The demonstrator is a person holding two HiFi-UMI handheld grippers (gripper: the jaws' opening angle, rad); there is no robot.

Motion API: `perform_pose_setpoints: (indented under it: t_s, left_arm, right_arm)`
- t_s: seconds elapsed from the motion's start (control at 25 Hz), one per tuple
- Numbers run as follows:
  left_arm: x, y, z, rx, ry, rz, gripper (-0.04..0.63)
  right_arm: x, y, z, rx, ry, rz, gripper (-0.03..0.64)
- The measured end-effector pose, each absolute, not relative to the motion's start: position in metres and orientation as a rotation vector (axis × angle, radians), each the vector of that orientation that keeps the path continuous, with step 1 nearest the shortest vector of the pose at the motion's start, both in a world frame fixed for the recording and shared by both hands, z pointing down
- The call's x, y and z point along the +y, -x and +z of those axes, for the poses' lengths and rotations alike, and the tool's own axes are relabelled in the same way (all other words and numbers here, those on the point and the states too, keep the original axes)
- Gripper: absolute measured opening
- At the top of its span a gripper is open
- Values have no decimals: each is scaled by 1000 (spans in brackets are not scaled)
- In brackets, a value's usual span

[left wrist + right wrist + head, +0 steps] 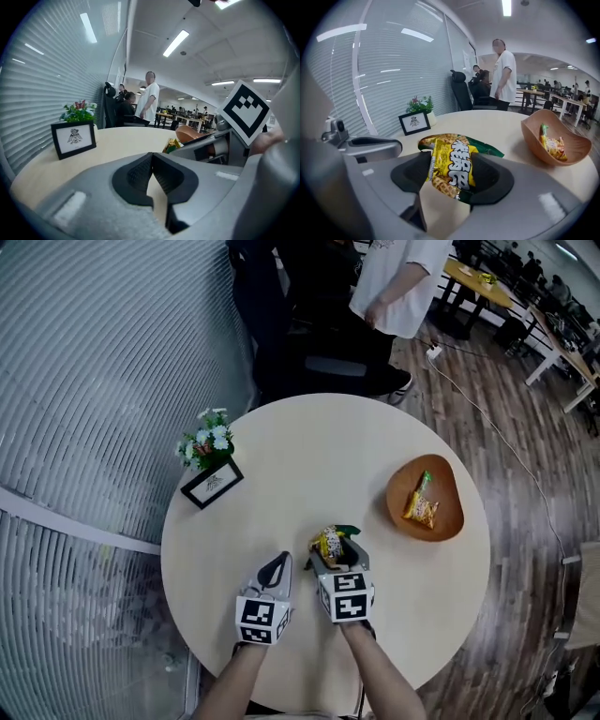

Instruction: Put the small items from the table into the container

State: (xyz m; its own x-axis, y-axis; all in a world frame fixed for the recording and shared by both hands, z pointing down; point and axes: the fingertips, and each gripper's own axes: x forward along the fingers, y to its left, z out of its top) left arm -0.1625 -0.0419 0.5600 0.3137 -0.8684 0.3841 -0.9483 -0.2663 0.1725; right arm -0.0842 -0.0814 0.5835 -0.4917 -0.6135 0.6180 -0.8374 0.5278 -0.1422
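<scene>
A yellow and green snack packet (pixel 452 166) is pinched between the pads of my right gripper (pixel 452 176), lifted off the round table (pixel 281 474); in the head view the packet (pixel 331 542) sticks out past the right gripper (pixel 337 554). A brown wooden bowl (pixel 448 512) at the table's right holds another orange snack packet (pixel 421 503); the right gripper view shows the bowl (pixel 534 136) ahead on the right. My left gripper (pixel 275 570) hovers beside the right one, jaws together and empty (pixel 151 164).
A small black picture frame (pixel 212 483) and a little flower pot (pixel 208 443) stand at the table's left. A slatted glass wall lies left. A person in a white shirt (pixel 398 277) stands beyond the table, near a dark office chair (pixel 461 91).
</scene>
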Motion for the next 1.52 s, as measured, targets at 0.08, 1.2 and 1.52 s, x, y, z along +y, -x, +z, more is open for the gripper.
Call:
perform_pose_setpoints:
  t_s: [0.08,1.2,1.52]
  left_arm:
    - [-50,141,558,-1587,-2249,298,0]
    - [-88,13,563,-1345,-2411,379,0]
    - [-85,19,563,-1357,-2404,382,0]
  right_arm:
    - [-89,64,577,-2264,-1237,620,272]
    - [-192,-146,578,-2040,-1600,724,276]
    - [-196,-149,570,-2022,-1607,588,306]
